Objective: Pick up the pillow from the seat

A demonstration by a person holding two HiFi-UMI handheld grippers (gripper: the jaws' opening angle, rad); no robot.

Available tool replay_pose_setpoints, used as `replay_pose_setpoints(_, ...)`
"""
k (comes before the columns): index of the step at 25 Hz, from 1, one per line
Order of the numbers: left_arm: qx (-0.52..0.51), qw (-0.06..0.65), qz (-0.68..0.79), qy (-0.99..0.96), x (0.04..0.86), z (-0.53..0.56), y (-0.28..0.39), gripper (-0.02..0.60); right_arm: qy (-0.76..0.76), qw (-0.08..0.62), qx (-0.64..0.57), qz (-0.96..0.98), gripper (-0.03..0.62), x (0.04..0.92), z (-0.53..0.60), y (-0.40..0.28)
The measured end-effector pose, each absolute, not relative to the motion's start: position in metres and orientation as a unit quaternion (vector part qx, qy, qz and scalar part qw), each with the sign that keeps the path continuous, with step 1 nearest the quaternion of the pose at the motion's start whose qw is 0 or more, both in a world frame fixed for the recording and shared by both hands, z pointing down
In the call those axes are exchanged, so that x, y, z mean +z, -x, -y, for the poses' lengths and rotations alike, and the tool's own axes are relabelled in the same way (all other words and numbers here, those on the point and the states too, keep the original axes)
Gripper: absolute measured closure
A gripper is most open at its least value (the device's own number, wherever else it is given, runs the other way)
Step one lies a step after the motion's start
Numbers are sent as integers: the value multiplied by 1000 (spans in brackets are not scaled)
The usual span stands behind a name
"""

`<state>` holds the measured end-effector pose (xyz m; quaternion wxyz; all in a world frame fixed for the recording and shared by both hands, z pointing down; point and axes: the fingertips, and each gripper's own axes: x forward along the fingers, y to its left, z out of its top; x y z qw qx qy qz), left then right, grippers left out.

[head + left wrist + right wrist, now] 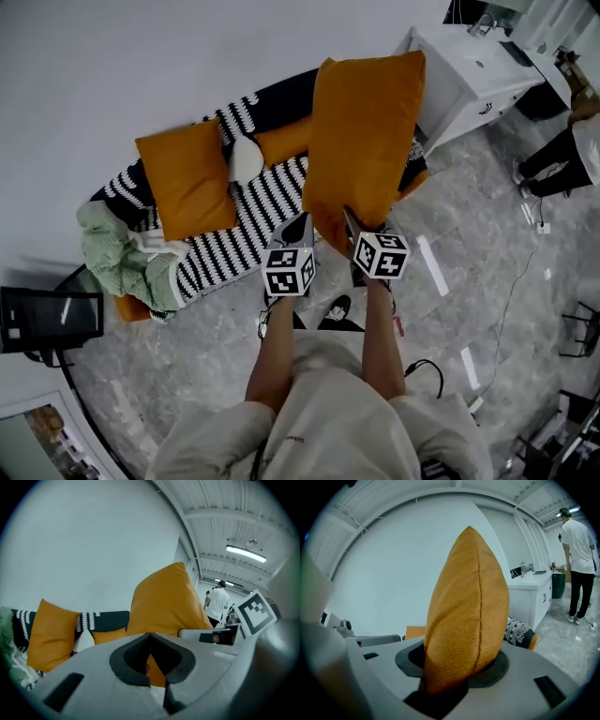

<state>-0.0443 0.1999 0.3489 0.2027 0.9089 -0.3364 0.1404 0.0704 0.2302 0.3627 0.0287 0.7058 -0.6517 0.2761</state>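
A plain white wall (187, 56) and a grey marbled floor (450, 309) frame a long seat under a black-and-white striped cover (272, 202). The large orange fabric pillow (361, 131) is held upright in front of the seat's right end as the head view shows it, its lower edge gripped from below and its top corners raised toward the wall.

The right gripper (353, 234) is clamped on the pillow's lower edge. In the right gripper view the stuffed fabric fills the gap between its jaws, and the seam runs up the middle. The left gripper (300, 232) is just beside it on the same edge. Its jaws stand narrow, with a thin strip of orange fabric pinched between the dark pads.

On the seat's middle a second, smaller orange cushion (186, 178) leans against the backrest. A small white cushion (246, 157) lies just beside it, and a flat orange bolster (281, 142) lies further toward the seat's right end. A crumpled pale green blanket (117, 253) is heaped on the seat's left end. A white cabinet (469, 70) stands past the seat's right end. Well beyond that end, a person in a white shirt and dark trousers (576, 541) stands on the floor
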Motion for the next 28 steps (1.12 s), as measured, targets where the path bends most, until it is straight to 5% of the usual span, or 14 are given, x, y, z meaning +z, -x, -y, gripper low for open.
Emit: replay_pose_setpoints(28,168,158,215,-949,323,-169,206,573,-764,5,296,574,385,370,-237,114)
